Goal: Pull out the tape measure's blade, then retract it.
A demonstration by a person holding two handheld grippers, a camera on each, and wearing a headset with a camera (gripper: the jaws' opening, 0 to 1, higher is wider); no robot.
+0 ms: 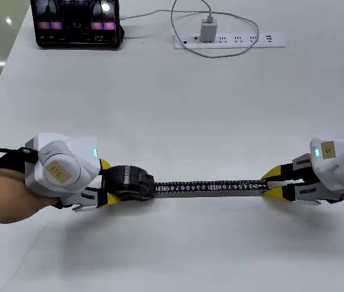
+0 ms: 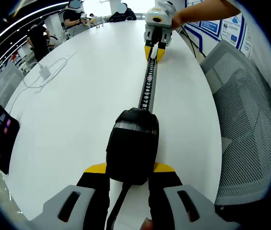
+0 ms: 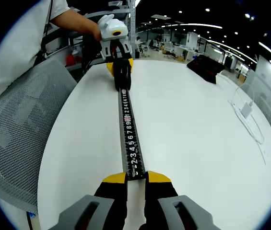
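Black tape measure case [image 1: 129, 182]: pinched between the jaws of the left tool [image 1: 108, 181], its rear part covered by them. Blade [image 1: 211, 187]: drawn out along the white surface [image 1: 178, 109] between both tools, its tip hidden inside the right tool [image 1: 273, 183], whose jaws press together on it. Far beyond the left tool: dark screen device [image 1: 77, 23], top cut off. Far beyond the blade: power strip [image 1: 229, 40] with plugged charger [image 1: 209, 28].

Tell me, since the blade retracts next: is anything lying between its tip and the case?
Nothing visible does. The blade runs straight over bare table from the right gripper to the case in the left gripper.
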